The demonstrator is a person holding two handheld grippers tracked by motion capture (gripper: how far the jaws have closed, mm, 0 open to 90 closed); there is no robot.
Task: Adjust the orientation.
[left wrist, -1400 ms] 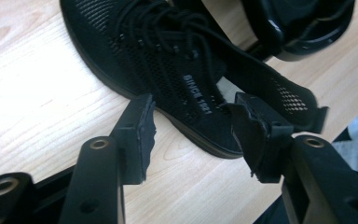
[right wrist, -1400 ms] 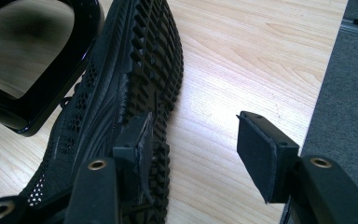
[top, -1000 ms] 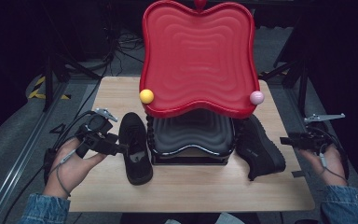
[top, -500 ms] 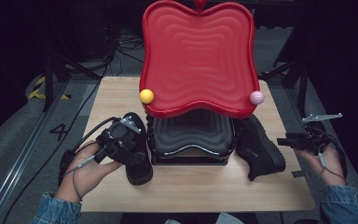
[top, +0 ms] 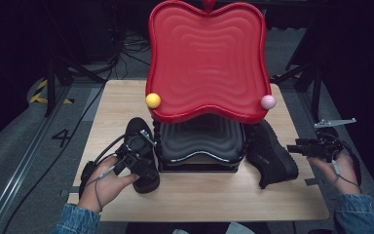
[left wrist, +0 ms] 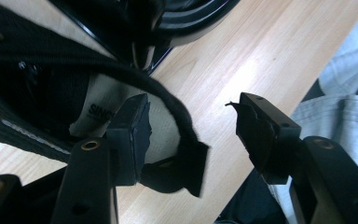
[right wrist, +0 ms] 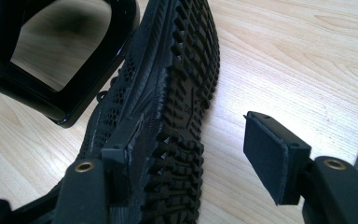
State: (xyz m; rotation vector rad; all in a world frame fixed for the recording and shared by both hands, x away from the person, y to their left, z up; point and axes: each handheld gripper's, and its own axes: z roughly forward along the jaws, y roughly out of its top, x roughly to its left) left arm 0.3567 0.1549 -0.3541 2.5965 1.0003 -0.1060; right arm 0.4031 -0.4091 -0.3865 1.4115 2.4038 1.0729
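Two black shoes lie on the wooden table [top: 121,102]. The left shoe [top: 139,129] stands upright beside a black base [top: 199,141]. My left gripper [top: 141,163] hangs over its heel, open. In the left gripper view [left wrist: 193,109] one jaw is inside the shoe [left wrist: 37,88] on the insole and the other is outside over the table, with the heel rim between them, unpressed. The right shoe [top: 272,156] lies on its side. My right gripper [top: 296,147] is beside it; its jaws have just been opening. The treaded sole [right wrist: 172,93] sits between the jaws [right wrist: 193,130], ungripped.
A big red apple-shaped tray [top: 207,58] stands tilted on the black base at the table's middle, with a yellow ball [top: 153,100] and a pink ball [top: 268,102] at its lower corners. Stands and cables fill the dark floor behind.
My left hand has moved right and down, from beside the left shoe to over its heel. The right hand has stayed where it was.
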